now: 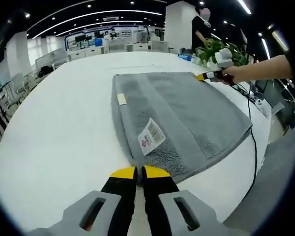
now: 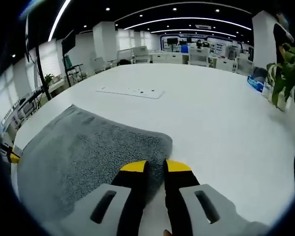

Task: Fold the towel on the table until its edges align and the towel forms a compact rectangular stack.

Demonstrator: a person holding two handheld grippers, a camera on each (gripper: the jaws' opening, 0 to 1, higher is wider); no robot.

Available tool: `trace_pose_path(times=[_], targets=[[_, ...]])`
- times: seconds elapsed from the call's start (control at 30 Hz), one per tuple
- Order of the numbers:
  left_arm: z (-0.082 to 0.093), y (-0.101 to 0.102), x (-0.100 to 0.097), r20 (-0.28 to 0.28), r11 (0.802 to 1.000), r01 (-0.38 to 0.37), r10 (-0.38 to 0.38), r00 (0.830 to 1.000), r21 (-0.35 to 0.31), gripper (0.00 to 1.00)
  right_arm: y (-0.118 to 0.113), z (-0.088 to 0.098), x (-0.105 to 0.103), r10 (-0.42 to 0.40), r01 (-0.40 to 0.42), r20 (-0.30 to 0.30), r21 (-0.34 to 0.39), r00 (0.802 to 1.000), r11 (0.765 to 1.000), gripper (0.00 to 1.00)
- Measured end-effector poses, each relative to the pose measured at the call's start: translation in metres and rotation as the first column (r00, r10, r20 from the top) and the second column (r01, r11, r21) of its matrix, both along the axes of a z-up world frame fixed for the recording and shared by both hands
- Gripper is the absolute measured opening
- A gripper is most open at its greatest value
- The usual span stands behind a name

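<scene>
Grey towel (image 1: 182, 118) is laid flat on the white table (image 1: 54, 128), apparently already folded at least once, its doubled edge toward the left gripper (image 1: 139, 172). Left gripper jaws are pressed nearly together at the towel's near corner; whether fabric is pinched cannot be told. Right gripper (image 2: 156, 166) is set at the opposite corner, jaws slightly apart over the terry edge, grip likewise unclear. Both corners are probably taken so one edge can be carried over evenly. A white care label (image 1: 151, 136) with red mark and barcode-like print is seen; text unreadable. A small cream tag (image 1: 121, 99) is blank.
</scene>
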State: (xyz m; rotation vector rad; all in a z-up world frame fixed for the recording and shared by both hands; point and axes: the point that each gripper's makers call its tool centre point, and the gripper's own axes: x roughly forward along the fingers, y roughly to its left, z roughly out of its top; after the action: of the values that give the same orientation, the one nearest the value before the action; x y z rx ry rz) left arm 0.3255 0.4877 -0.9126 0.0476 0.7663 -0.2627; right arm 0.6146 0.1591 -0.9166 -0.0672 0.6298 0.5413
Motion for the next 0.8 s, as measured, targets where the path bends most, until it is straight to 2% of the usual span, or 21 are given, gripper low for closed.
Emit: trace_pose_path(times=[0.13,0.3,0.4,0.53,0.6,0.63,0.67,0.7,0.77,0.8], targets=[[0.000,-0.001,0.000,0.018,1.000,0.007,-0.007,1.000,0.019,0.05,0.001,-0.001,0.004,0.026,-0.026,-0.025,-0.008,0.999,1.000,0.11],[0.000,-0.003,0.000,0.006,0.999,0.017,-0.018,1.000,0.048,0.05,0.003,-0.002,-0.001,0.036,-0.036,-0.026,-0.008,0.999,0.999,0.11],[-0.002,0.000,0.000,0.004,0.998,0.017,-0.017,1.000,0.060,0.05,0.006,0.000,0.000,0.023,-0.023,-0.020,0.033,1.000,0.999,0.12],[0.002,-0.001,0.002,0.026,0.996,0.029,-0.032,0.999,0.078,0.06,0.008,0.003,0.000,0.029,-0.029,-0.012,0.051,0.999,0.998,0.13],[0.010,-0.002,0.004,0.056,0.996,0.033,-0.038,0.998,0.083,0.12,0.008,0.004,0.000,0.044,-0.043,-0.007,0.043,0.999,0.998,0.14],[0.024,-0.009,0.013,0.131,1.000,0.018,-0.018,0.991,0.003,0.19,0.009,0.005,-0.001,0.048,-0.048,-0.006,0.043,0.999,0.998,0.14],[0.031,-0.010,0.017,0.153,0.998,-0.012,0.020,0.988,-0.056,0.28,0.009,0.008,-0.003,0.053,-0.052,-0.002,0.043,0.999,0.998,0.14],[0.035,-0.006,0.020,0.160,0.996,-0.043,0.056,0.986,-0.084,0.29,0.009,0.009,-0.003,0.054,-0.054,-0.001,0.046,0.999,0.997,0.14],[0.037,-0.004,0.017,0.139,0.996,-0.061,0.069,0.988,-0.064,0.28,0.007,0.011,-0.001,0.053,-0.053,-0.001,0.053,0.999,0.997,0.15],[0.038,-0.007,0.019,0.149,0.996,-0.060,0.070,0.986,-0.070,0.29,0.007,0.011,0.000,0.055,-0.054,-0.001,0.054,0.999,0.997,0.15]])
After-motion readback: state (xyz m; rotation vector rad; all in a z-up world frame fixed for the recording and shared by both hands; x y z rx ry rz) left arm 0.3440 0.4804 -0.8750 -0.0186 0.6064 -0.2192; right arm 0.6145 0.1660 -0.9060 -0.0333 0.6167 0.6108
